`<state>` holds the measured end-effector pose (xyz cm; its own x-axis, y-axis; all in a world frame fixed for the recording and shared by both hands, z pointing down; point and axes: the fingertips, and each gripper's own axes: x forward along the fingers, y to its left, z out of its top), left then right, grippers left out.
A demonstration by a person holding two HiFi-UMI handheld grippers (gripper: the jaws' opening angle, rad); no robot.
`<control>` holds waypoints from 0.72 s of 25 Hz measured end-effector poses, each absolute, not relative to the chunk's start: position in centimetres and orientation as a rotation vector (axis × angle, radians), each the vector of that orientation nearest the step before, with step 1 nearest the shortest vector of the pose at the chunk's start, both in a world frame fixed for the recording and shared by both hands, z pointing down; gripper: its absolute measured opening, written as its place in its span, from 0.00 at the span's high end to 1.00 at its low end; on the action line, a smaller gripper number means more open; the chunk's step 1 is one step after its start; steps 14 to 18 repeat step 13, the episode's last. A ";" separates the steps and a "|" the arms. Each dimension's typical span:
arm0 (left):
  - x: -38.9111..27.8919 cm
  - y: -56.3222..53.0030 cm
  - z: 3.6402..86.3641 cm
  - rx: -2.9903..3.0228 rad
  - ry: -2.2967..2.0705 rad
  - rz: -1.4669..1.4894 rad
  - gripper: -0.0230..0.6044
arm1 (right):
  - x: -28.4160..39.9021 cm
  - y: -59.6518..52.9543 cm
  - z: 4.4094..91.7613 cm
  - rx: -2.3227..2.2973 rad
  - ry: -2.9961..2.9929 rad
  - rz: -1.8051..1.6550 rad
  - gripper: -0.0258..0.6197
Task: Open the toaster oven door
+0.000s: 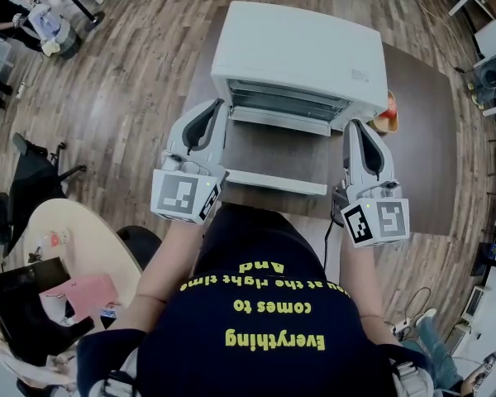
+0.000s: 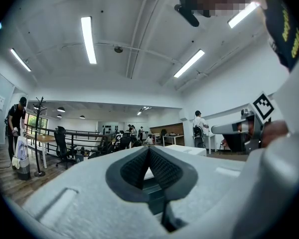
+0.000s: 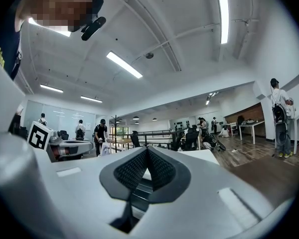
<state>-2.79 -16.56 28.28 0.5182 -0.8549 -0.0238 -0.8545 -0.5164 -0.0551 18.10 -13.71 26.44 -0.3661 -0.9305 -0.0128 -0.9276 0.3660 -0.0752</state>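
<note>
Toaster oven door looks already down, lying between my two closed grippers.

The toaster oven [image 1: 298, 52] sits on the dark table [image 1: 422, 139] straight ahead of me, its mouth and racks showing. The door [image 1: 281, 151] appears to be swung down level toward me, though the dark glass is hard to separate from the tabletop. Its long axis runs left to right, with the white handle [image 1: 277, 182] along the near edge, closer to me than my fingertips. My left gripper [image 1: 215, 110] is just beside the door's left end and my right gripper [image 1: 355, 131] just beside its right end, about equally near. Both point level at the oven, pads pressed together with nothing between them.
</note>
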 end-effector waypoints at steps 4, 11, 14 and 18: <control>-2.6 -16.5 28.4 -2.687 1.518 -0.008 0.96 | 18.6 -13.7 26.5 -1.755 2.536 -0.093 0.94; -2.7 -16.6 28.8 -2.689 1.529 -0.009 0.96 | 18.8 -13.7 26.6 -1.759 2.531 -0.095 0.94; -2.7 -16.6 28.9 -2.689 1.530 -0.012 0.96 | 18.7 -13.6 26.7 -1.759 2.532 -0.098 0.94; -2.7 -16.6 28.9 -2.689 1.530 -0.012 0.96 | 18.7 -13.6 26.7 -1.759 2.532 -0.098 0.94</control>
